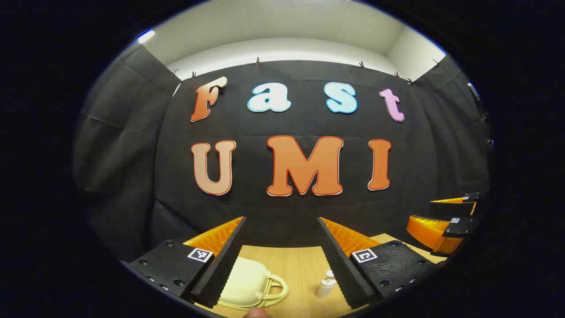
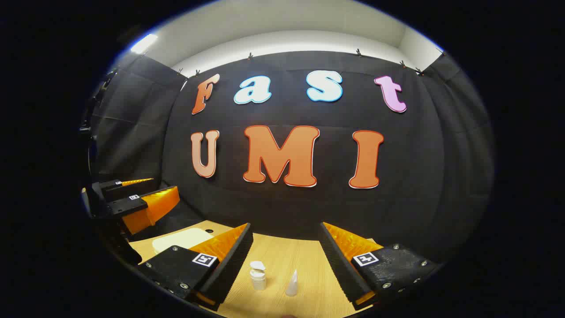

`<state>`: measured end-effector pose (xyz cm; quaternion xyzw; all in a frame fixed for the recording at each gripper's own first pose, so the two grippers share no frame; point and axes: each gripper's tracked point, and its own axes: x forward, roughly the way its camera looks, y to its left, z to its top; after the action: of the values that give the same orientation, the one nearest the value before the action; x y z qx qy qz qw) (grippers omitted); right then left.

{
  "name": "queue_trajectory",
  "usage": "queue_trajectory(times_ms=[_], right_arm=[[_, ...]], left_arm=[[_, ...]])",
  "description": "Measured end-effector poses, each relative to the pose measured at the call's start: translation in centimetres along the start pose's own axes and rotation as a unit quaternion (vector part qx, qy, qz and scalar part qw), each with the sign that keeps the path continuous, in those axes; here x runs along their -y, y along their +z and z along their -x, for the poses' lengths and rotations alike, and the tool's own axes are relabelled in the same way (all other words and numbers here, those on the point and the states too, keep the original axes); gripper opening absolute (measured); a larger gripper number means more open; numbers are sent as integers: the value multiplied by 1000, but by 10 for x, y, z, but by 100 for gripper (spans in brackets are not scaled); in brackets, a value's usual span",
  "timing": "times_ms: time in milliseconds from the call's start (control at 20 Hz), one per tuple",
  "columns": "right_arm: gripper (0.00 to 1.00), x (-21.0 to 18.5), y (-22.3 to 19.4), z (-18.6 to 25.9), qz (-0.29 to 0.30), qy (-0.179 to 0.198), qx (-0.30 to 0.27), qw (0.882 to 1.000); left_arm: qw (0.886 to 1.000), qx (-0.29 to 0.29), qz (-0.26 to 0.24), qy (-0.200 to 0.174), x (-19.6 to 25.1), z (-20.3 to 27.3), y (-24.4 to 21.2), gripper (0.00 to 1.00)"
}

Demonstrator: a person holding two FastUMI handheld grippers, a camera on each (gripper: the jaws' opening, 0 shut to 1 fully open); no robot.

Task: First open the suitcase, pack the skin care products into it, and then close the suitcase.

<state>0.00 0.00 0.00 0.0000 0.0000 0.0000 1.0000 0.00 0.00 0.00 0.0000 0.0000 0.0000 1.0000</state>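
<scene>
I see a light wooden table [image 1: 300,265] carrying a closed cream suitcase [image 1: 245,285] at left, a small white bottle [image 2: 258,276] to its right, and a white tube [image 2: 292,283] just right of that.

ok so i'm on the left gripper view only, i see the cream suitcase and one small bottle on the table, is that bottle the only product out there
Observer: No. In the right gripper view a small pointed tube stands just right of the bottle, apart from it.
Operator: is the right gripper holding anything
Observer: No. The right gripper is open with nothing between its fingers. Both products stand on the table ahead of it.
Operator: and where's the case from there
Observer: The suitcase lies off to the left in that view, partly behind the gripper's left finger.
</scene>
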Motion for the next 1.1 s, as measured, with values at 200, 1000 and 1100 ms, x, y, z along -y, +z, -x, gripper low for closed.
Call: queue_trajectory(times_ms=[200, 1000, 1100], right_arm=[[96, 10, -5, -5, 7, -3, -3, 1000], [96, -3, -16, -12, -4, -27, -13, 1000], [96, -5, -19, -17, -9, -40, -18, 999]], left_arm=[[999, 17, 12, 25, -5, -6, 4, 98], [1000, 7, -25, -18, -4, -14, -7, 98], [998, -2, -51, -28, -9, -13, -13, 98]])
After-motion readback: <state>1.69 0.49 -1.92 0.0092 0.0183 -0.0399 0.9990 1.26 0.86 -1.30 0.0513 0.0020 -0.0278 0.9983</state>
